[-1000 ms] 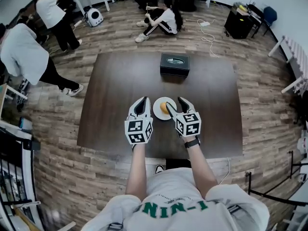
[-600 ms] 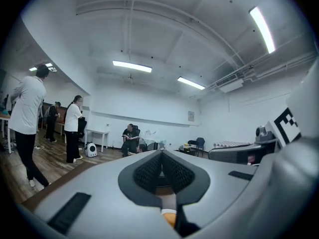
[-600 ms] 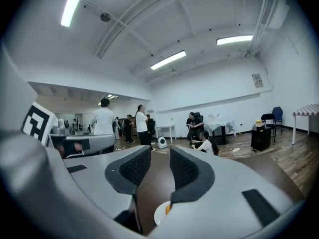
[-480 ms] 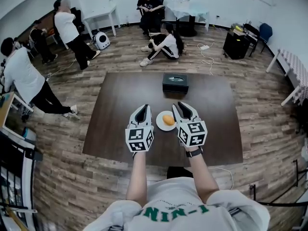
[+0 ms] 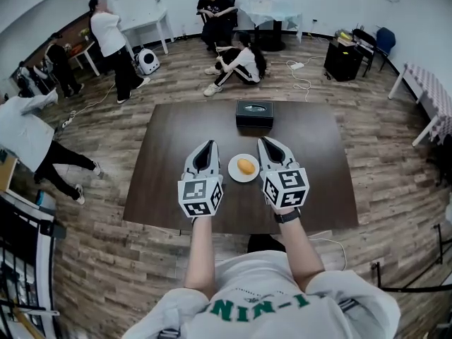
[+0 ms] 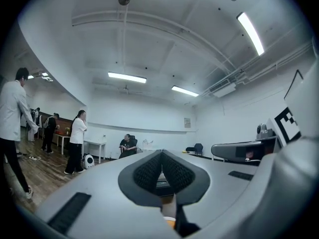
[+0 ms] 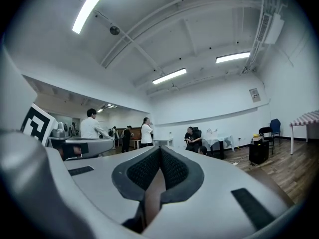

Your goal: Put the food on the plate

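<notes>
The food (image 5: 246,166) is a small rounded lump, orange-yellow and smooth-looking, sitting on a little white round plate (image 5: 234,171) at the centre of the frame, on the dark brown table (image 5: 169,154). A black box (image 5: 254,113) lies higher up the frame on the same table. Both bare forearms reach up from the bottom edge, side by side. The left gripper (image 5: 207,147) is just left of the plate and the right gripper (image 5: 267,143) just right of it (each pointing toward the top of the frame). The left jaws are pressed together on nothing. The right jaws are closing right down, pads meeting with nothing between them.
</notes>
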### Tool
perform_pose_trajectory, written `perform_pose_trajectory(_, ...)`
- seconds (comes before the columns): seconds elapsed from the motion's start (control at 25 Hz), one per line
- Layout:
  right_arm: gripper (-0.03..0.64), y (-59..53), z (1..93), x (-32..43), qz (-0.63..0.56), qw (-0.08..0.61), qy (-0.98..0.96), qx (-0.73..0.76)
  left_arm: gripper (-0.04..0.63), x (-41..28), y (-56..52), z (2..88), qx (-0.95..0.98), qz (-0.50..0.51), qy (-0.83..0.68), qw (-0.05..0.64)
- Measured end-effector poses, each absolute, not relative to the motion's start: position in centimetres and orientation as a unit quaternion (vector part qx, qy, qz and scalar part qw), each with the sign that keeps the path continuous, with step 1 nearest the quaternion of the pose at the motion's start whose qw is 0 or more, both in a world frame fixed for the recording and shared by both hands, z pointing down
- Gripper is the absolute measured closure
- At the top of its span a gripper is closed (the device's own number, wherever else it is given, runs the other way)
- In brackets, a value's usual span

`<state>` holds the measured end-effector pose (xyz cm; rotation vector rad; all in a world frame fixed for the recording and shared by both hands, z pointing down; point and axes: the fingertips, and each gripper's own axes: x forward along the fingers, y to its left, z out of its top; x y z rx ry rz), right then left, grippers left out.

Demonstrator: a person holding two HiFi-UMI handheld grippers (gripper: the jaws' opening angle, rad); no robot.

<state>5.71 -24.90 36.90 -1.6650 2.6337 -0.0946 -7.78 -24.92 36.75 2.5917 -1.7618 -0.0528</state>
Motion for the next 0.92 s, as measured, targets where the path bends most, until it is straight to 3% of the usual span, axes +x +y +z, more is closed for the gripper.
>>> perform_pose_trajectory(0.92, 0.601, -24.1, 40.7, 6.9, -0.06, 0.003, 0.844, -0.534, 0.58, -5.7, -25.2, 39.8, 0.835, -0.002, -0.551, 0.02)
